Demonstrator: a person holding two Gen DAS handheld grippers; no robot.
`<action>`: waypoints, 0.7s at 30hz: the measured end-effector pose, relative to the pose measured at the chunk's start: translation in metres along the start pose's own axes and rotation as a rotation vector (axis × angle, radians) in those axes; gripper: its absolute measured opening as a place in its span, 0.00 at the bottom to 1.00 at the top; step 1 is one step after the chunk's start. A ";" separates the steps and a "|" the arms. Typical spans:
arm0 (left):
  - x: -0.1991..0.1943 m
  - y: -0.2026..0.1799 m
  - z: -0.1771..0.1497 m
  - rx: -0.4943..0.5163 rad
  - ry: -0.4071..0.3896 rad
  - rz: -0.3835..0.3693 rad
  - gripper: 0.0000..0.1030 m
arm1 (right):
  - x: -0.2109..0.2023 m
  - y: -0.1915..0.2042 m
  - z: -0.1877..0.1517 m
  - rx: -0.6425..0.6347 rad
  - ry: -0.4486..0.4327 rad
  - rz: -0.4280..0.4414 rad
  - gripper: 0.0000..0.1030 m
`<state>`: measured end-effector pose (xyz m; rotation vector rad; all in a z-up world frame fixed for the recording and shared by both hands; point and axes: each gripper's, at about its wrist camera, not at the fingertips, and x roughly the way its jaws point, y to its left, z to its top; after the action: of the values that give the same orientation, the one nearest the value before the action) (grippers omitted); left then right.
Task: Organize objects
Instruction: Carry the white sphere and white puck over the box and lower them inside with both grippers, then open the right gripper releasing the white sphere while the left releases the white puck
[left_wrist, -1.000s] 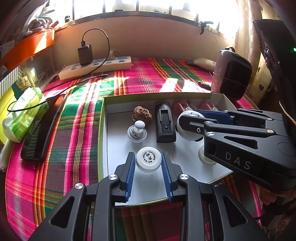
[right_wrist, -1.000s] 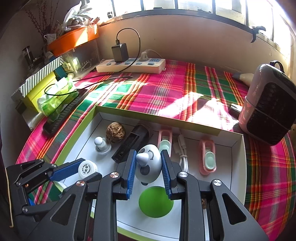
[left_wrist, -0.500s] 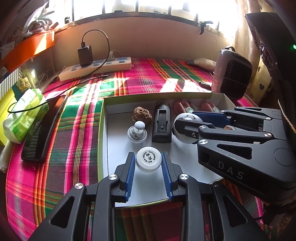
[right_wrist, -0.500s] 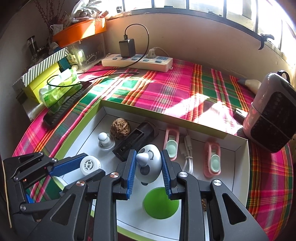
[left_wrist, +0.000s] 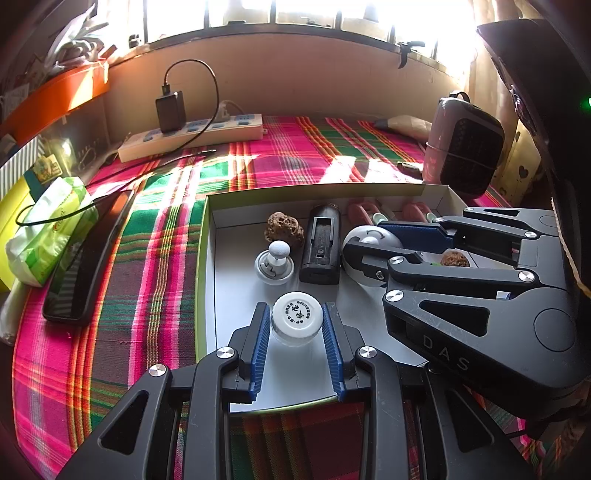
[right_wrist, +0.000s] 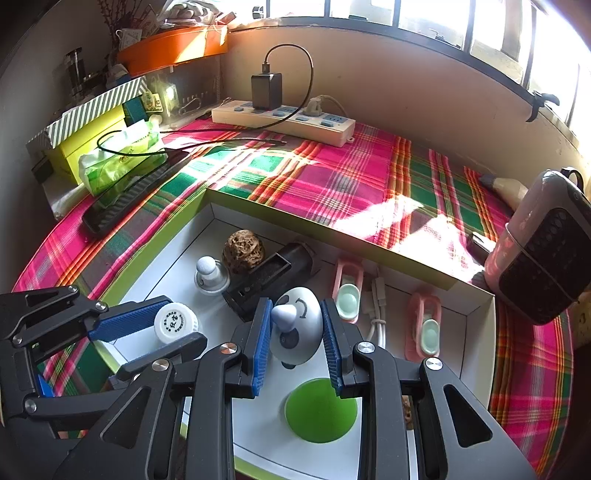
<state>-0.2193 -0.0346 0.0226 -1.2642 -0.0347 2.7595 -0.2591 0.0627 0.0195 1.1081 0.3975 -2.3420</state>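
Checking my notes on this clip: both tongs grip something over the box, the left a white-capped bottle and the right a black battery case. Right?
Not quite. The right tongs grip a white egg-shaped toy, not the black case, which lies untouched in the box; the right wrist view shows it. The left tongs do grip the white-capped bottle.

My two grippers (left_wrist: 297, 345) (right_wrist: 295, 343): matte black plastic frames, ribbed blue pads (left_wrist: 258, 343), silver screw heads, "DAS" lettering on one side.

- In front of me a plaid cloth (right_wrist: 354, 184) in pink and green covers the table.
- A beige wall (left_wrist: 314, 81) curves behind it.
- Sunlight pours through barred windows (right_wrist: 424, 14) above.
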 end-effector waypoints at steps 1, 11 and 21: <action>0.000 0.000 0.000 -0.001 0.000 -0.001 0.26 | 0.000 0.000 0.000 0.000 0.001 -0.002 0.27; 0.000 0.000 0.000 0.000 0.000 0.002 0.26 | 0.000 0.001 0.001 -0.005 0.003 -0.012 0.27; 0.000 0.001 0.000 -0.001 0.000 0.006 0.26 | -0.002 0.001 0.001 -0.003 -0.006 -0.013 0.28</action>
<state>-0.2197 -0.0354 0.0223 -1.2664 -0.0320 2.7645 -0.2582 0.0625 0.0212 1.1003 0.4080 -2.3547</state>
